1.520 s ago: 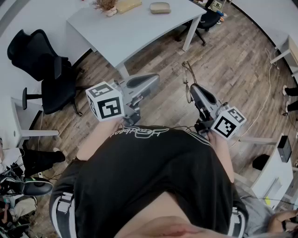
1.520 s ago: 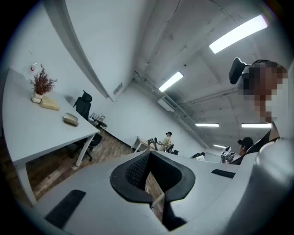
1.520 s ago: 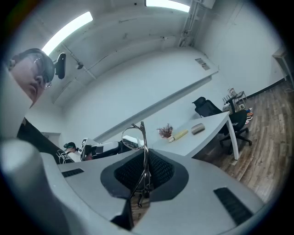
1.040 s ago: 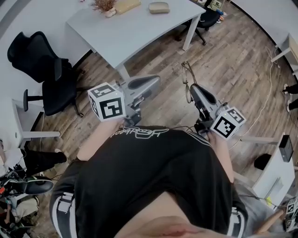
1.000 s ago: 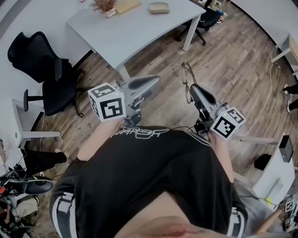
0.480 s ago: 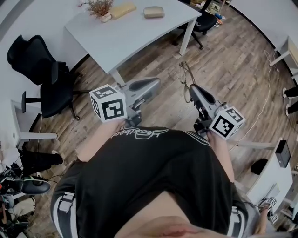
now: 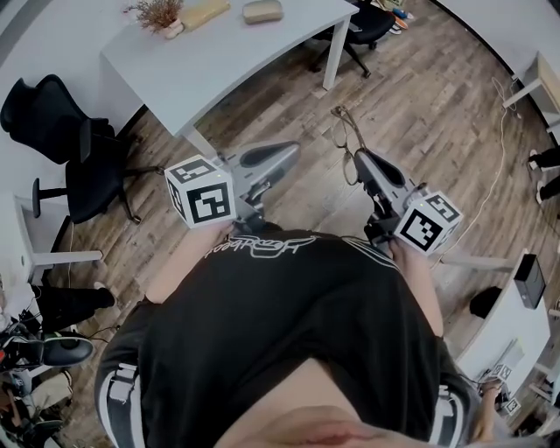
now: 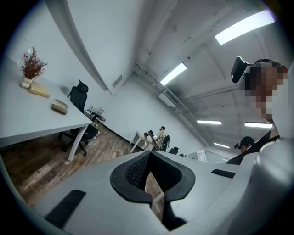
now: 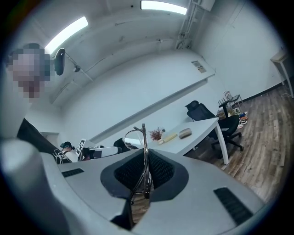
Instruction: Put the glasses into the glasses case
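The wire-framed glasses (image 7: pixel 343 144) stick out beyond my right gripper (image 7: pixel 361 163), which is shut on them over the wooden floor. In the right gripper view the glasses (image 9: pixel 143 151) stand upright, clamped between the dark pads. The closed, beige glasses case (image 7: pixel 262 10) lies on the white table (image 7: pixel 219 57), far ahead of both grippers. It shows again as the glasses case (image 9: pixel 185 133) and the glasses case (image 8: pixel 59 106). My left gripper (image 7: pixel 280 156) is shut with nothing in it; in its own view the left gripper (image 8: pixel 149 176) shows only a thin slit.
A dried plant in a vase (image 7: pixel 157 13) and a yellowish object (image 7: pixel 203 10) sit on the table next to the case. A black office chair (image 7: pixel 74 140) stands at the left, another chair (image 7: pixel 359 24) behind the table. A second desk (image 7: pixel 503 324) is at the right.
The table with the case has slid up and to the left in the head view. Both grippers keep their pose, and the right one still holds the glasses.
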Tool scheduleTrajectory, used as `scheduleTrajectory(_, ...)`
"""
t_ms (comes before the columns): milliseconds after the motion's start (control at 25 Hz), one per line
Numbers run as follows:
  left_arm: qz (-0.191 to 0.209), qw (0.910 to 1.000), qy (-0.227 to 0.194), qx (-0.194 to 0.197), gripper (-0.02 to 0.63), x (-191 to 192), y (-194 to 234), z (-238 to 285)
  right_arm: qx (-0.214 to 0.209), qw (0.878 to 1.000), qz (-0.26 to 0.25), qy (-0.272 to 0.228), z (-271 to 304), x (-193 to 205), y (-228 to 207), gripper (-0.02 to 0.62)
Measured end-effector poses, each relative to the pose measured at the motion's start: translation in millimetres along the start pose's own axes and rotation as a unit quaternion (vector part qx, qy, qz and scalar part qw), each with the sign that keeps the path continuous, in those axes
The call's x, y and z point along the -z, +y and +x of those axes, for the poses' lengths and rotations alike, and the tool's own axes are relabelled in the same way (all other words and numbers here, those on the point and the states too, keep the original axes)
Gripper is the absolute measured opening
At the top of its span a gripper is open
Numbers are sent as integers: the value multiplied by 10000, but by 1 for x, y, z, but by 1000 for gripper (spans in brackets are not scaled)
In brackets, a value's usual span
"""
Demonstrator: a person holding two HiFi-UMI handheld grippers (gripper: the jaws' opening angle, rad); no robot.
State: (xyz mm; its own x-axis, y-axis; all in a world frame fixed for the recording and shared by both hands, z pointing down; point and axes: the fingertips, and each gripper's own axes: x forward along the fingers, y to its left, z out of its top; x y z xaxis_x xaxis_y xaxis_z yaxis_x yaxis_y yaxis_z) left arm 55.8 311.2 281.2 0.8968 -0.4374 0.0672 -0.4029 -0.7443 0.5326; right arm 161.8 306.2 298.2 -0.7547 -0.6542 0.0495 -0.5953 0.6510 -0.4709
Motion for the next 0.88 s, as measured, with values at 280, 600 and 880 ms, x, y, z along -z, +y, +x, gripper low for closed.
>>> scheduleTrajectory(280, -76, 9999, 138, -58, 8, 6, 3, 21, -2, 9999, 170, -10, -10, 2, -20, 29)
scheduleTrajectory(600, -209, 9994, 271, -94, 8, 5, 41, 43, -33, 9995, 307, 52, 14, 2, -56, 29)
scheduleTrajectory(880, -309, 9988, 387, -47, 8, -25, 104, 84, 78, 9989, 449, 85, 58, -15, -114, 29)
